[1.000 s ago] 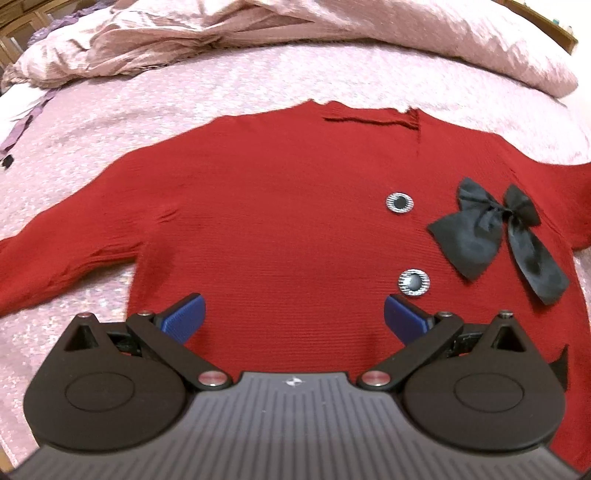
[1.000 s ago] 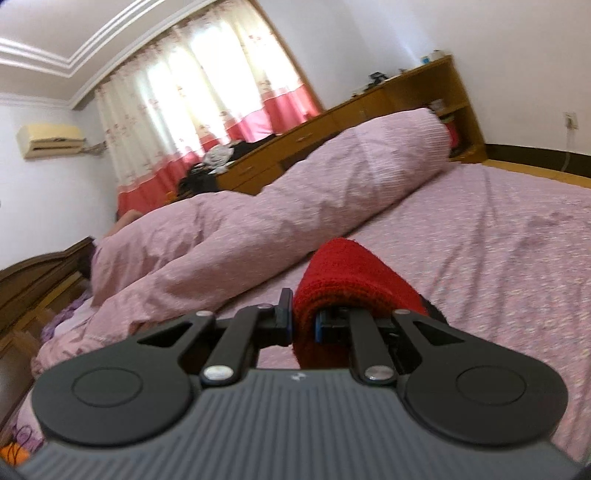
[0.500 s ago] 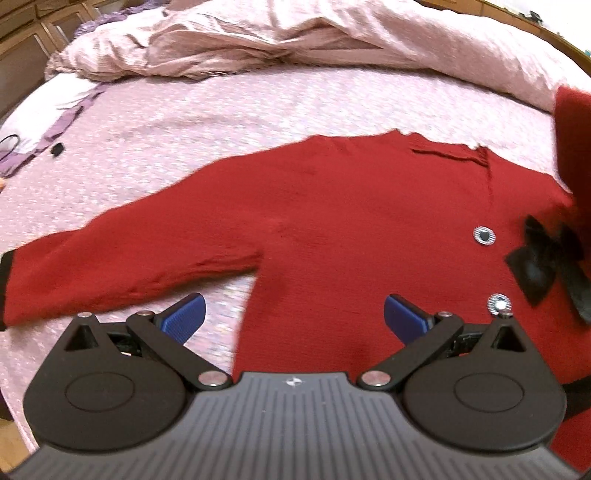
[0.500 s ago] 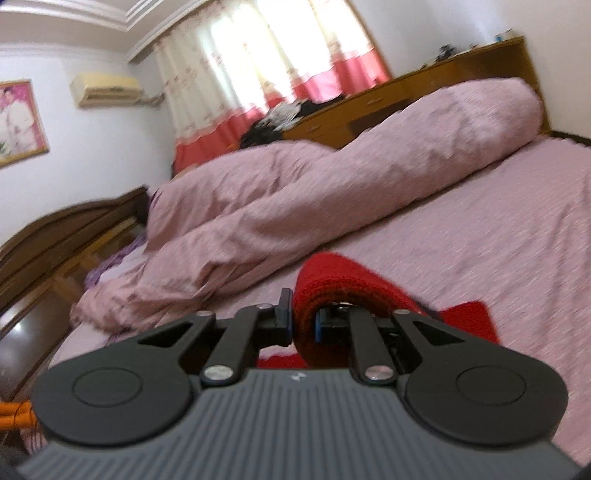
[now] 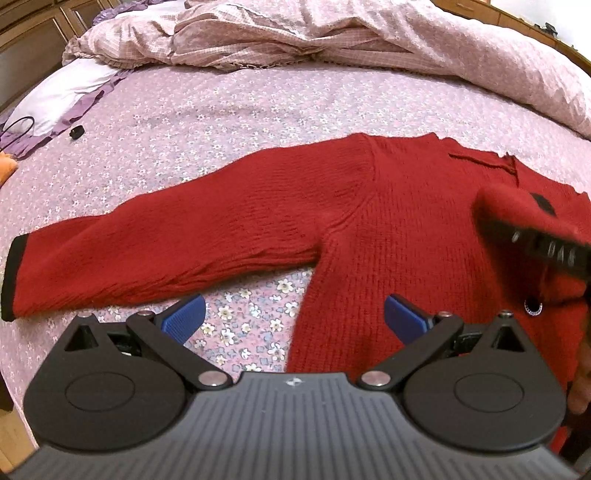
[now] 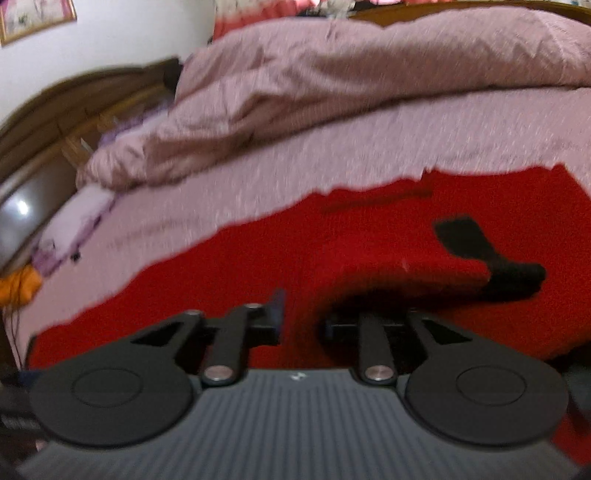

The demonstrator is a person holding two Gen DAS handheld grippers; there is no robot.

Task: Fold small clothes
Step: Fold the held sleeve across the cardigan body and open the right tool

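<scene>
Red knit fills most of both views: a small red sweater (image 5: pixel 369 229) lies flat on the floral pink bedsheet (image 5: pixel 229 110), its long sleeve (image 5: pixel 166 254) stretched out to the left and ending in a black cuff (image 5: pixel 13 277). The left gripper (image 5: pixel 293 314) hangs tilted down over the sweater's lower edge near the underarm, its blue pads (image 5: pixel 184 314) spread wide with nothing between them; one pad sits over bare sheet, the other over the red body. At the right edge of that view the right gripper (image 5: pixel 546 251) shows as a blurred dark bar, with the other sleeve draped in a red fold (image 5: pixel 517 206) over it, above the sweater's chest. From the right wrist the picture is smeared by motion: the right gripper (image 6: pixel 303 321) points downward toward the sweater, and its jaws have just been opening, now standing partly apart. The folded sleeve (image 6: pixel 406 280) arches over the right-hand finger, and I cannot tell whether the pads still press any cloth. A black bow (image 6: pixel 480 254) lies on the red knit just beyond. One silver-rimmed button (image 5: pixel 533 306) shows near the sweater's front edge. A crumpled pink duvet (image 5: pixel 332 33) is heaped at the far side of the bed. No readable writing or brand shows on the garment; the small emblem on each gripper body is too small to read.
</scene>
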